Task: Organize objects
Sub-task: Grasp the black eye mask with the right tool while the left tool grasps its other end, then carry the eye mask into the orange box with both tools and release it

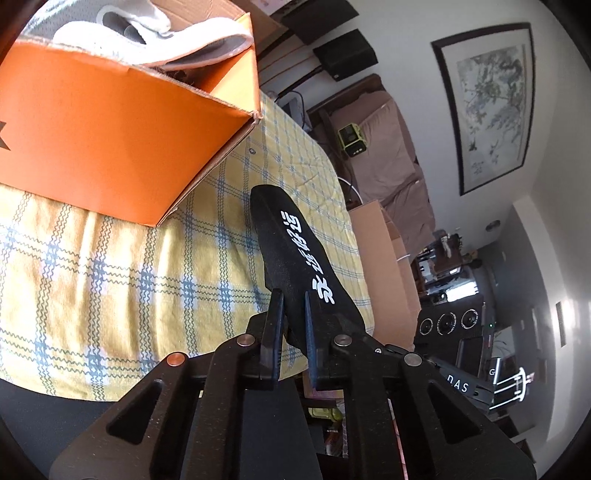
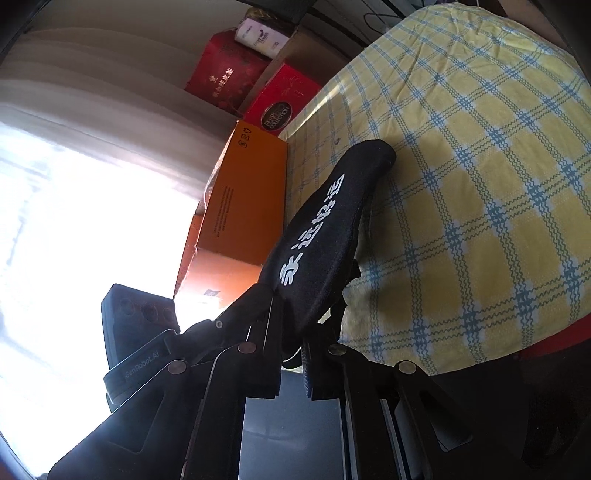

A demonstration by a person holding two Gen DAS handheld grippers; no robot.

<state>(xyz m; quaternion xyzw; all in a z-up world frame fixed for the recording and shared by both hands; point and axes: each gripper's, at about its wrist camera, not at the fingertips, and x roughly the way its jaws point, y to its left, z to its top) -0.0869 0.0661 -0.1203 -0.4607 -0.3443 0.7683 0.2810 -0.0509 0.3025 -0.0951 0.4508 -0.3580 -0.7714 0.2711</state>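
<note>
Up above the yellow checked cloth (image 1: 110, 258), the black insole (image 1: 295, 254) with white characters was clamped at its near end by both the left gripper (image 1: 293, 299) and right gripper (image 2: 291, 317), beside an orange shoebox (image 1: 110, 140) holding a pale shoe (image 1: 155, 33).

Black sock (image 1: 295, 251) with white lettering, orange box (image 1: 110, 140), yellow-blue plaid cloth (image 1: 110, 288)

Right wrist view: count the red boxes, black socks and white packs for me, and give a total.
Red boxes: 2
Black sock: 1
White pack: 1
Total: 4
</note>
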